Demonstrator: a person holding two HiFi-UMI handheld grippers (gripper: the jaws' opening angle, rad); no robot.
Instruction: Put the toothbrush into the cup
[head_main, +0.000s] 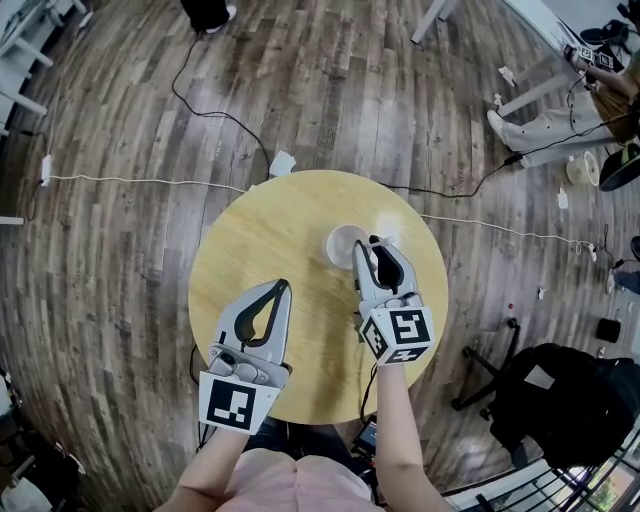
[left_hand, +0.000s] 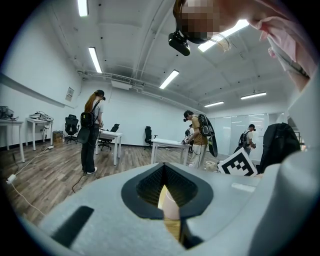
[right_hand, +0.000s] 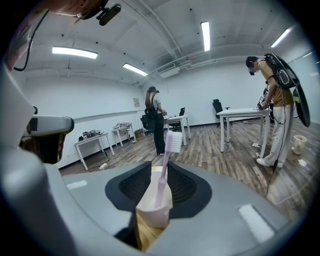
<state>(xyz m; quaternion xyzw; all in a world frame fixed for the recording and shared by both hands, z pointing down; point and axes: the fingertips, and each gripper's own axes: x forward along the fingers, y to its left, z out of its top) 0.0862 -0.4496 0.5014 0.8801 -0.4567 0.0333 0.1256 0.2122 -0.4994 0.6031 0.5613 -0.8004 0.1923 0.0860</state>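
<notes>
— On the tabletop (head_main: 270, 230), what does the cup (right_hand: 150, 210) hold?
— It holds the pink toothbrush (right_hand: 162, 175), upright, bristles up. Right claw (head_main: 372, 243) stands spread, the handle between its jaws; left claw (head_main: 284, 285) is pressed together, empty.

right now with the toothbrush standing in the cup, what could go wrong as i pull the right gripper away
The toothbrush stands between the jaws of the open right gripper; a sideways pull-back could catch it and tip it out. The cup sits right at those jaws, so a nudge might topple it.
</notes>
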